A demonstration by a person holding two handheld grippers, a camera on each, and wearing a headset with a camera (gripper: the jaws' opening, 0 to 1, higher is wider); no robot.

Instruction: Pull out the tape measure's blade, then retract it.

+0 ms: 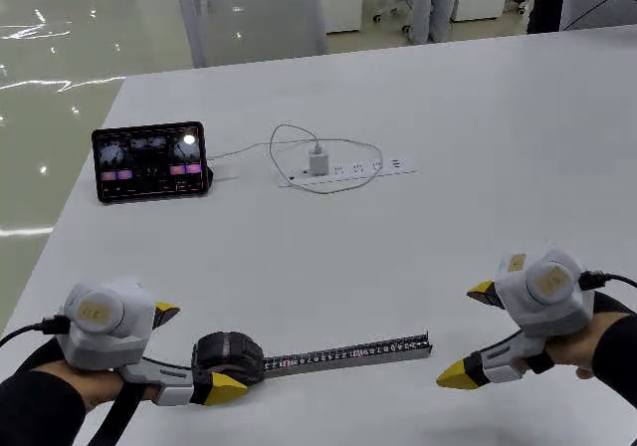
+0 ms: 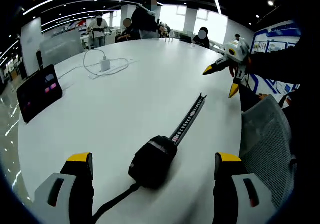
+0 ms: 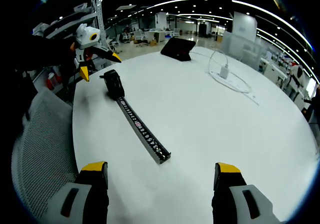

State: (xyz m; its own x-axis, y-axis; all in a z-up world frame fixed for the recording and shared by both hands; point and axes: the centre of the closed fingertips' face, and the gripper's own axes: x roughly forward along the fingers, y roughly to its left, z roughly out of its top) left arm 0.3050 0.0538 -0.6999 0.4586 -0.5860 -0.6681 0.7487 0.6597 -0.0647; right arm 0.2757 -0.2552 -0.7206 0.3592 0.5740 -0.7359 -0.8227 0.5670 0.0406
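Note:
A black tape measure case (image 1: 227,356) lies on the white table (image 1: 398,247) near the front edge. Its blade (image 1: 348,351) is drawn out flat to the right and ends at a hook (image 1: 427,342). My left gripper (image 1: 194,350) is open, its yellow-tipped jaws wide apart on either side of the case (image 2: 152,161) without pressing it. To the right of the blade's end, my right gripper (image 1: 470,332) is open and holds nothing. In the right gripper view the blade's end (image 3: 162,156) lies just ahead of the gap between the jaws of this gripper (image 3: 160,169).
A dark tablet (image 1: 150,160) stands at the back left. A white power strip (image 1: 343,170) with a charger and looped cable lies mid-table. A grey mesh chair (image 2: 265,134) sits at the table's near edge. People stand beyond the far side.

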